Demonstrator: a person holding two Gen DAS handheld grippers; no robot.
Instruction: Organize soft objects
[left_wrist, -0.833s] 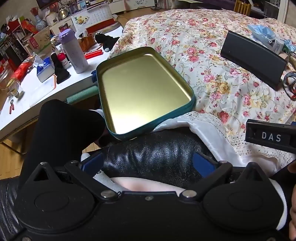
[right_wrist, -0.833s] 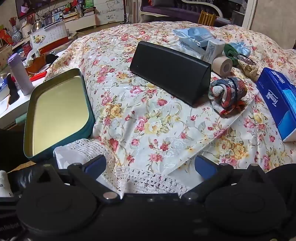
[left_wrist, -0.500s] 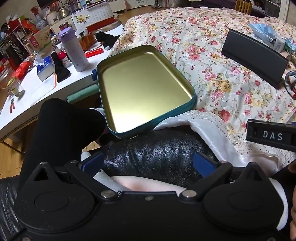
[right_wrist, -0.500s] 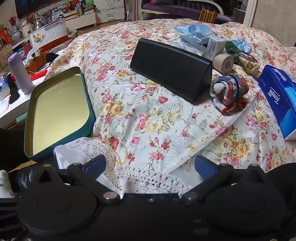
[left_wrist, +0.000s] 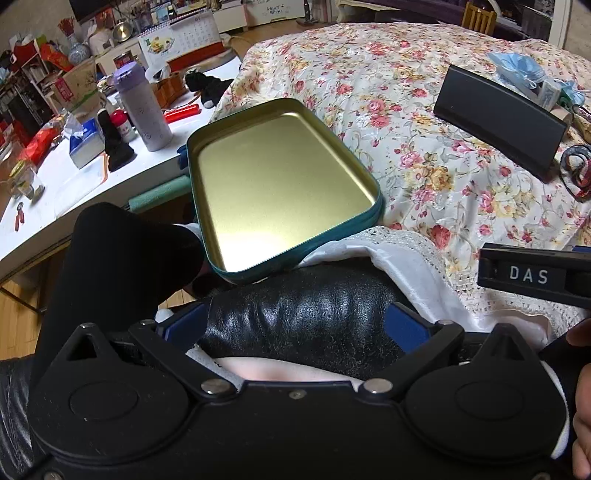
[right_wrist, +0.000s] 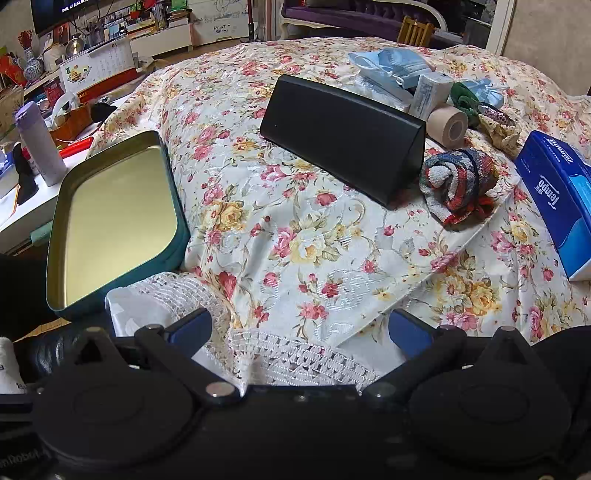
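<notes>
Floral bed (right_wrist: 295, 236), tin (right_wrist: 110, 218) at its near left edge. I find the rolled cloth (right_wrist: 458, 184) far right; right gripper (right_wrist: 299, 328) nearer it. Left gripper (left_wrist: 299, 325) also empty; both jaws stand wide apart.

- Your left claw (left_wrist: 301, 325) stands wide open, its two blue-tipped fingers (left_wrist: 406, 325) spread far apart and pressing on nothing.
- It tilts steeply downward, low over your lap.
- Your right claw (right_wrist: 301, 328) is just as wide open, blue fingertips (right_wrist: 408, 326) well apart with nothing between them.
- In the left wrist view the right claw's black body (left_wrist: 535, 275) pokes in from the right edge, beside the left one.
- Part of your bare hand (left_wrist: 581, 410) shows at the lower right edge of that view; its grip cannot be made out.
</notes>
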